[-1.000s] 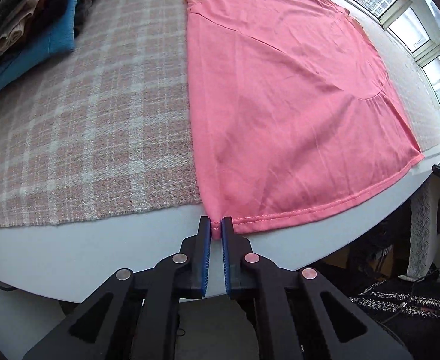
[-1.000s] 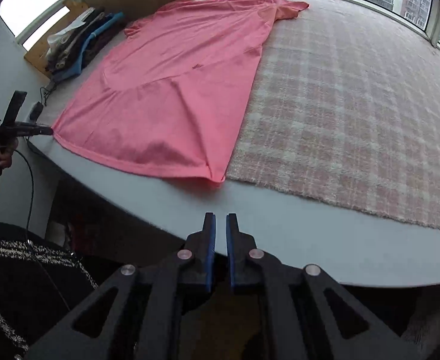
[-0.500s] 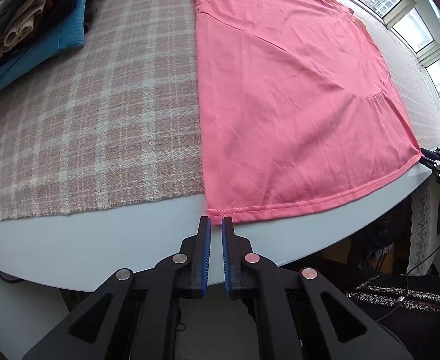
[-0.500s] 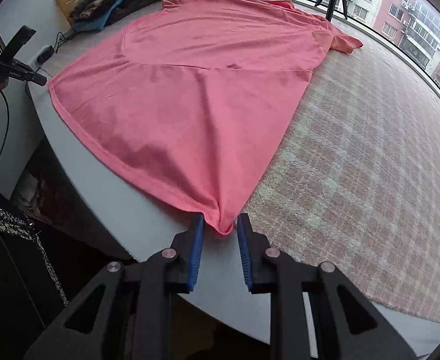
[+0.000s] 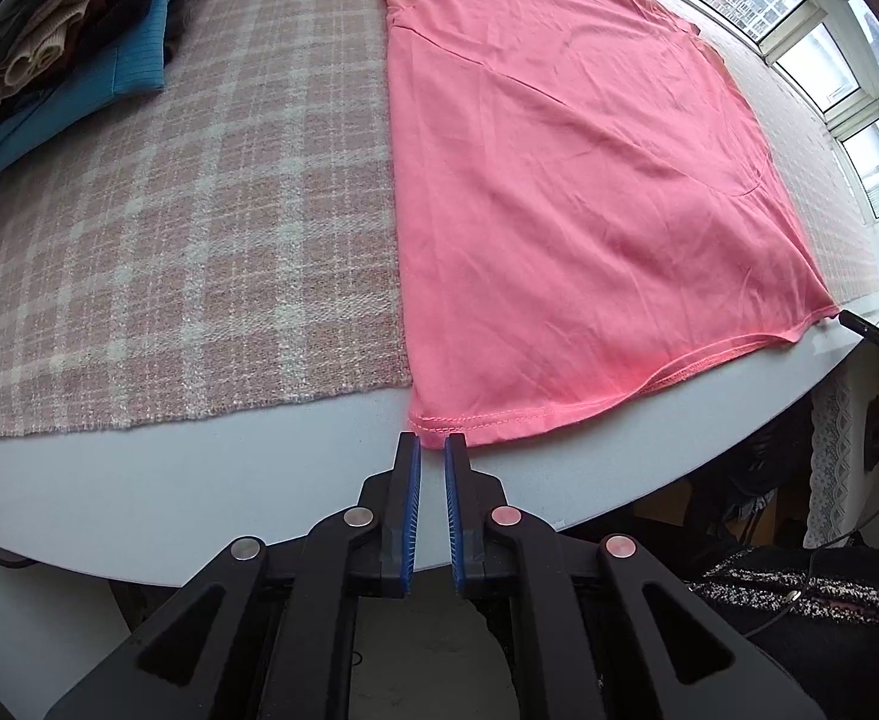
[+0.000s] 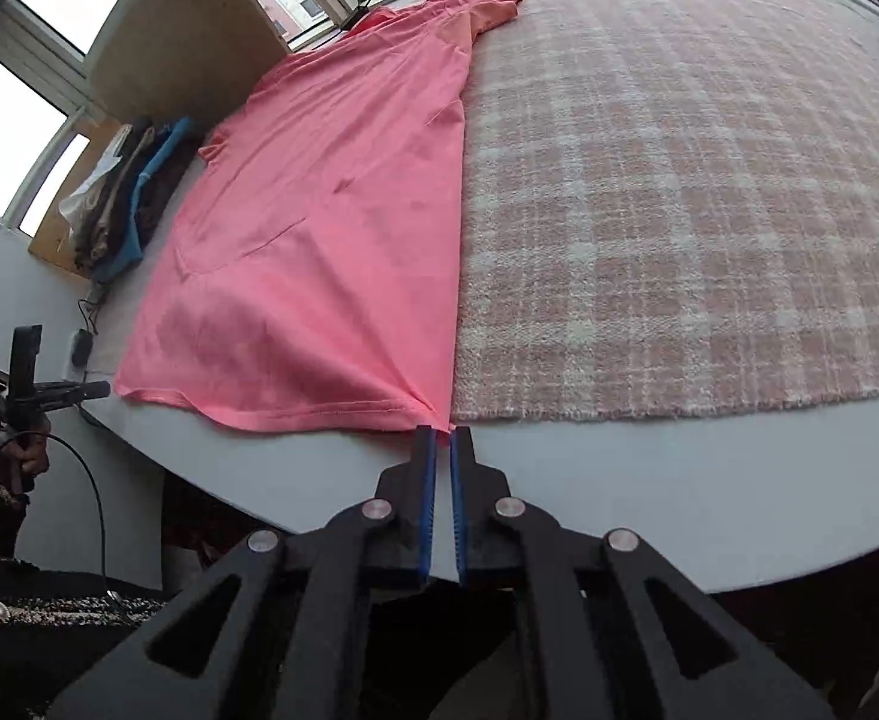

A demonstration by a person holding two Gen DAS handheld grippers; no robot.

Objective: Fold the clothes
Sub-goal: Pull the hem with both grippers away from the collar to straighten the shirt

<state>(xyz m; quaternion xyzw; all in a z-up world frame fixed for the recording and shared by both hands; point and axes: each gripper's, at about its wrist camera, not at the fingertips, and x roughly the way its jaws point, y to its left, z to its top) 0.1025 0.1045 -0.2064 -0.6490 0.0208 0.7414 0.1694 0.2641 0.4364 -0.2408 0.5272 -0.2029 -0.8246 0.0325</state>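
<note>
A long pink garment (image 5: 559,210) lies flat on a pink plaid cloth (image 5: 199,240), with its bottom hem over the white table edge. In the left wrist view, my left gripper (image 5: 433,441) has its jaws nearly together on the hem's left corner. The right wrist view shows the same garment (image 6: 319,240) from the other side. There my right gripper (image 6: 443,433) is shut on the hem's right corner. Both corners sit low on the table edge.
A pile of folded clothes (image 5: 49,48), one piece blue, sits at the far left of the plaid cloth (image 6: 679,210). The bare white table rim (image 6: 679,480) curves along the front. Windows run behind the table. A hand (image 6: 19,456) holds the other gripper.
My right gripper swung in from off the table, opened around the hem's right corner and closed on it. My left gripper backed off the hem, then moved forward onto its corner again.
</note>
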